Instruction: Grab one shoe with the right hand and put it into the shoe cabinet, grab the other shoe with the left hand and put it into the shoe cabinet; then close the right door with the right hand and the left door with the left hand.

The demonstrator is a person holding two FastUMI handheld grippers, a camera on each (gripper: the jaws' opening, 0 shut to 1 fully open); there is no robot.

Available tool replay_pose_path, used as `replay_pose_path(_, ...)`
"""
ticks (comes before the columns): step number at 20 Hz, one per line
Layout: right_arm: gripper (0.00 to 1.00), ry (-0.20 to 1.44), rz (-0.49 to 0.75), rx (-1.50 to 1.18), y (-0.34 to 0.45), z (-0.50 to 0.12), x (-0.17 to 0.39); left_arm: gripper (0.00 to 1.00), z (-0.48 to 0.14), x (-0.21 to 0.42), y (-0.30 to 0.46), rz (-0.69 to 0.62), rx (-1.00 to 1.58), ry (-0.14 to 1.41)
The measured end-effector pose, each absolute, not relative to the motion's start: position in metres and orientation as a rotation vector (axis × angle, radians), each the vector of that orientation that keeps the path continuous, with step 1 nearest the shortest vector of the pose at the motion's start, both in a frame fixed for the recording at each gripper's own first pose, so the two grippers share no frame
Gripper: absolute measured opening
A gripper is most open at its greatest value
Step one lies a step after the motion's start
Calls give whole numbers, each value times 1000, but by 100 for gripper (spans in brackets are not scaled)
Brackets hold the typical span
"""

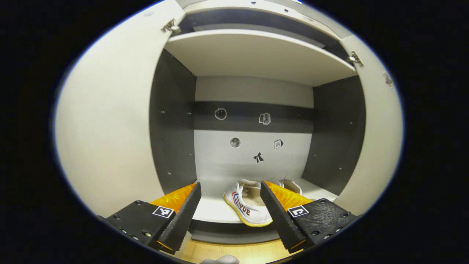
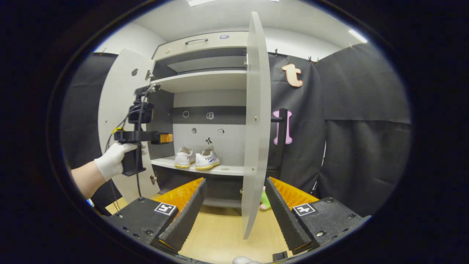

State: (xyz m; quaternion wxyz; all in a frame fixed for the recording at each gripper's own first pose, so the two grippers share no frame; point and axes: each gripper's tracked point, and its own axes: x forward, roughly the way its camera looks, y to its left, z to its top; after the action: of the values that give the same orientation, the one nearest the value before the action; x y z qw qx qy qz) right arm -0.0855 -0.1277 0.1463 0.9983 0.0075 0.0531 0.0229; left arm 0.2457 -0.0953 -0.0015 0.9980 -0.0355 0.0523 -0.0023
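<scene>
Both shoes (image 2: 196, 158) already sit in the cabinet (image 2: 205, 79), side by side on the lower shelf (image 2: 227, 169), toes toward the open front; in the left gripper view the nearer shoe (image 1: 246, 205) lies between the fingers of the left tool (image 1: 230, 211), with the second shoe partly hidden behind the right finger. So loading looks done, and the step in hand is judged to be closing the right door (image 2: 256, 121). That door stands wide open, edge-on to the right tool (image 2: 234, 212), its lower edge sitting in the gap between that tool's fingers. The right tool's fingers are spread apart and hold nothing; the left tool's fingers are likewise apart and empty. To do it well: bring the right tool to the outer face of the door, on the side away from the shelves, and push with a flat finger near the free edge, far from the hinges, so the door swings easily. Follow the arc rather than pushing straight. The left tool (image 2: 146, 137), held by a gloved hand (image 2: 113, 161), hangs at the cabinet mouth near the left door (image 2: 121, 110); it should draw clear of the opening first, or the closing door may catch it. The shoes sit back from the shelf lip, so they should not foul the door. The upper shelf (image 1: 256, 55) looks bare. A small green object (image 2: 264, 201) lies on the floor behind the right door; unclear what it is.
</scene>
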Motion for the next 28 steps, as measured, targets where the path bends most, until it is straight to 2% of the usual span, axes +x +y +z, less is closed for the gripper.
replay_pose_path(1,100,105,48,18,-125,148,-86,100,2,229,-97,-9,-71,92)
replay_pose_path(2,100,103,50,20,-122,148,-86,97,5,212,-99,-18,-65,78)
replay_pose_path(8,100,83,69,13,-106,155,-92,97,13,120,-95,-22,-24,35)
replay_pose_path(16,100,99,53,17,-104,145,-102,96,-16,17,-73,47,-19,30)
replay_pose_path(23,100,84,27,13,-120,152,-100,96,-20,0,-77,41,-11,25)
replay_pose_path(28,100,32,-112,-8,-193,175,-90,96,-17,6,-88,17,-7,10)
